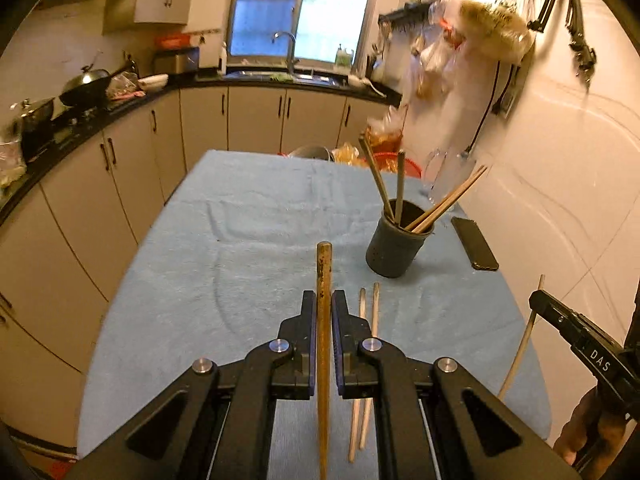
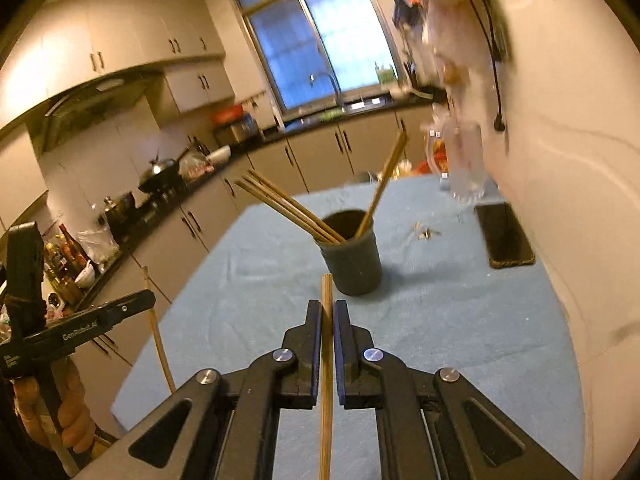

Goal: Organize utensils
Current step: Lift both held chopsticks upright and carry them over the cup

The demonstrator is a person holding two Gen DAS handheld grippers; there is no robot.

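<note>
My left gripper (image 1: 324, 300) is shut on a dark brown chopstick (image 1: 324, 272), held above the blue-clothed table (image 1: 240, 260). Its tip points toward a dark round holder (image 1: 394, 248) with several chopsticks leaning in it. Two pale chopsticks (image 1: 368, 360) lie on the cloth just right of the left fingers. My right gripper (image 2: 327, 308) is shut on a light chopstick (image 2: 327, 292), with the holder (image 2: 356, 264) straight ahead. In the left wrist view the right gripper (image 1: 538, 300) shows at the right edge with its pale chopstick (image 1: 524, 344). The left gripper (image 2: 148, 298) appears at the left of the right wrist view.
A black phone (image 1: 476, 244) lies beside the holder near the white wall. A glass jug (image 2: 464, 160) and a small metal item (image 2: 426, 234) sit further back on the table. Kitchen counters with pots run along the left. Bags hang on the wall above.
</note>
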